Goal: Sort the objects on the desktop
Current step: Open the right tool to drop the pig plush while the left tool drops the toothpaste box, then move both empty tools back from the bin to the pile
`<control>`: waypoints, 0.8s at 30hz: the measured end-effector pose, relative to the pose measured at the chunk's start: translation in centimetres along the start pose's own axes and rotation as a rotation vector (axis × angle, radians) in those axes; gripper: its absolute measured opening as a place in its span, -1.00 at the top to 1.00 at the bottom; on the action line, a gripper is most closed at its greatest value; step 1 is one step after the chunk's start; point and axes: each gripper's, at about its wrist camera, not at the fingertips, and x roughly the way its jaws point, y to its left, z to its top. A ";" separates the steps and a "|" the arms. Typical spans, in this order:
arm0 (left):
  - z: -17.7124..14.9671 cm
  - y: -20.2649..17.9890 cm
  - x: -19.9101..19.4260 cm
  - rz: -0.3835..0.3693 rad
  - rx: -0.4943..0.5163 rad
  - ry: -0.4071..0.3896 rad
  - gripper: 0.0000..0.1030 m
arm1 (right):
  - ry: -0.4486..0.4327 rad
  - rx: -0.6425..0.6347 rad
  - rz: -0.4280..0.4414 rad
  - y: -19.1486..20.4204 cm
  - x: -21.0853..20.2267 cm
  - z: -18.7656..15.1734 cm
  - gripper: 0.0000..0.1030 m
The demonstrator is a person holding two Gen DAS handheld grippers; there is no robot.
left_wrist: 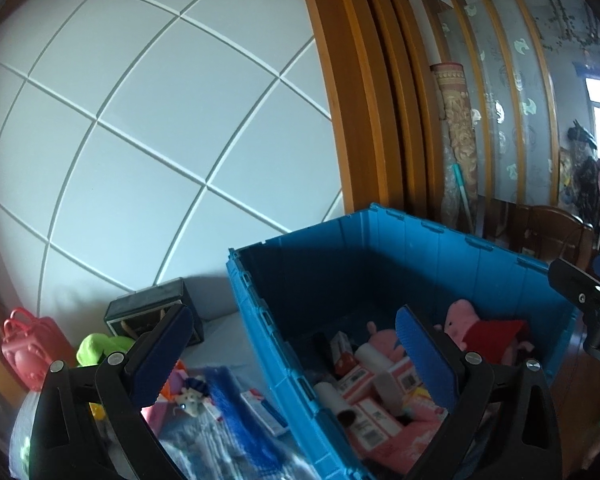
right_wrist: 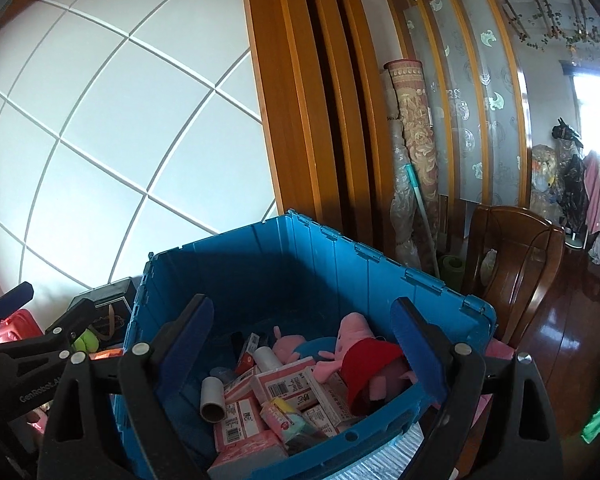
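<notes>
A blue plastic crate (left_wrist: 380,240) (right_wrist: 340,248) stands open on the table. Inside lie a pink pig plush in a red dress (left_wrist: 484,328) (right_wrist: 364,344), a second pink plush (right_wrist: 288,344), several pink boxes (right_wrist: 284,388) and a white roll (right_wrist: 212,396). My left gripper (left_wrist: 294,360) is open and empty, straddling the crate's left wall. My right gripper (right_wrist: 302,348) is open and empty over the crate's inside. Left of the crate lie a green plush (left_wrist: 96,348), a pink toy bag (left_wrist: 28,348), a blue cloth (left_wrist: 236,400) and a small box (left_wrist: 264,404).
A black box (left_wrist: 152,308) stands against the white panelled wall behind the loose things. A wooden chair (right_wrist: 512,264) stands right of the crate on a shiny wood floor. A rolled mat (right_wrist: 416,140) leans by the wooden door frame.
</notes>
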 end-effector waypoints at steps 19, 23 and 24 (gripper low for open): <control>-10.3 14.9 -13.7 0.025 -0.030 0.018 -0.99 | -0.070 -0.077 0.058 14.5 -15.6 -8.8 -0.77; -12.6 18.5 -16.7 0.058 -0.042 0.029 -0.99 | -0.069 -0.094 0.096 18.4 -18.5 -10.4 -0.78; -13.1 19.3 -17.5 0.071 -0.045 0.031 -0.99 | -0.069 -0.099 0.108 19.4 -19.2 -10.7 -0.79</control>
